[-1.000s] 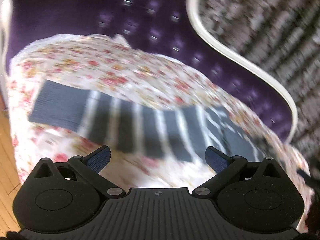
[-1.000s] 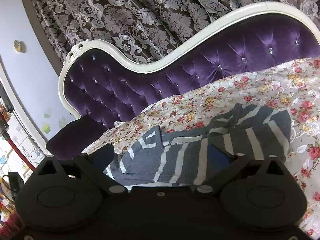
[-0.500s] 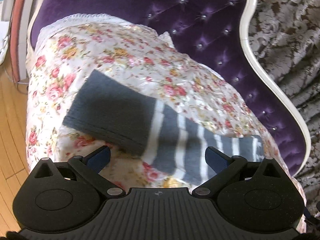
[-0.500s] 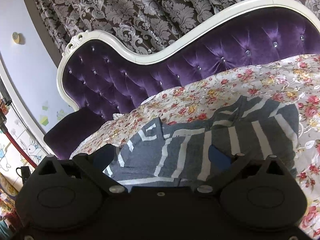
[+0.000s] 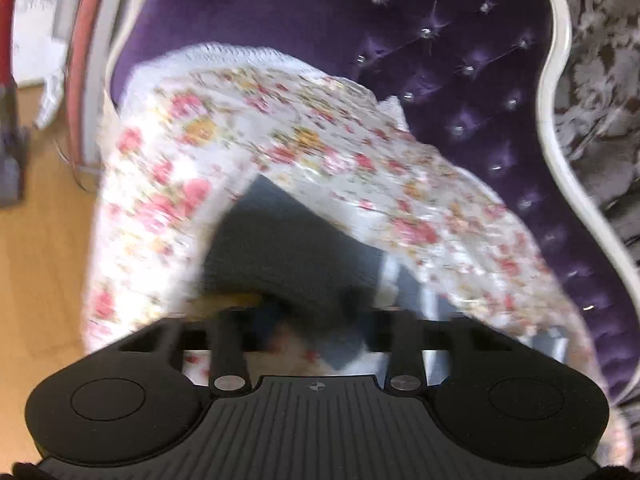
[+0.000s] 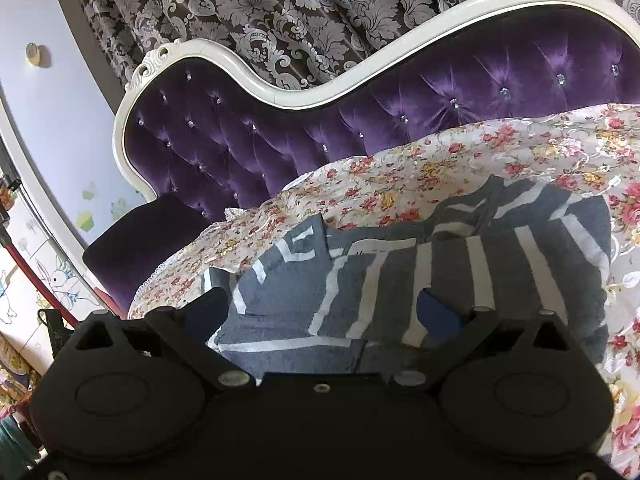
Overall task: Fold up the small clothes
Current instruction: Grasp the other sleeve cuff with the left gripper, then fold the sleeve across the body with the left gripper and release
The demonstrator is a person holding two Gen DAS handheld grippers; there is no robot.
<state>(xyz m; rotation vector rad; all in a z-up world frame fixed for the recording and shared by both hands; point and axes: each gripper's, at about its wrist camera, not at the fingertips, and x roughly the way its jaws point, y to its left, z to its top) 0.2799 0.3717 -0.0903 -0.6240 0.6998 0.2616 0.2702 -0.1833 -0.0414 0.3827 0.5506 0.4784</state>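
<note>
A purple tufted chaise with a white scrolled frame fills the scene, patterned grey curtains behind it and a floral cover spread over the seat. One garment lies on that cover: a grey knit with white stripes, rumpled, one corner flipped up near the middle.

The right gripper sits low over the near edge of the knit, pointed toward the chaise back. Its jaws stand wide apart, the blue-padded fingers resting on or just above the striped cloth, with nothing pinched between them.

Over to the left wrist view, and it is badly smeared. The left gripper tilts steeply down at the end of the seat, the wooden floor showing to its left. The plain grey cuff end of the garment runs right down to the fingers, and the linkage bars look drawn close together; it seems to be pinching that grey edge, but with this blur I can't tell for sure.

Around the edges: a red-and-white upright frame beside the chaise end, and a wall with cartoon rabbit stickers on the far left of the right wrist view.
</note>
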